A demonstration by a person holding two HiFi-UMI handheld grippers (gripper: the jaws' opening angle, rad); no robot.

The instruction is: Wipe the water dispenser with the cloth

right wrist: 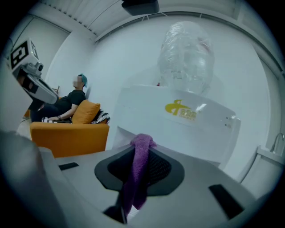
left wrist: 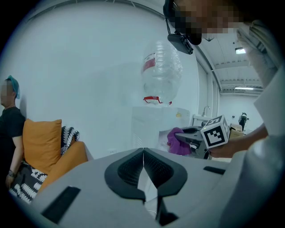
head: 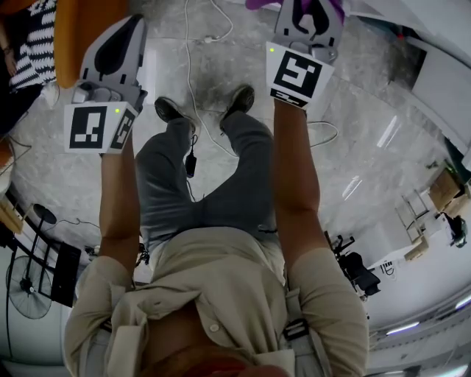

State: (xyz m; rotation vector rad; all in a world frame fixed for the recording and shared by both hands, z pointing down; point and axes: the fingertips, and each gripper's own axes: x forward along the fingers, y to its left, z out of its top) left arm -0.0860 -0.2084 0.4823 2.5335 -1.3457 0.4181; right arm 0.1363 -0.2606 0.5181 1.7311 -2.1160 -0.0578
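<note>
The white water dispenser (right wrist: 178, 127) stands close ahead in the right gripper view, a clear bottle (right wrist: 187, 55) upside down on top of it. My right gripper (right wrist: 142, 143) is shut on a purple cloth (right wrist: 139, 173) that hangs down between its jaws, just short of the dispenser's front. In the left gripper view the dispenser (left wrist: 151, 127) stands farther off, and the right gripper's marker cube (left wrist: 217, 131) and the cloth (left wrist: 178, 141) show beside it. My left gripper (left wrist: 143, 151) is shut with nothing in it. From the head view both grippers (head: 121, 37) (head: 305, 18) are held out forward.
An orange sofa (right wrist: 67, 133) with a seated person (right wrist: 73, 100) stands left of the dispenser. Cables (head: 195, 81) run across the glossy floor by my feet (head: 171, 110). A fan (head: 29, 283) stands at the lower left of the head view.
</note>
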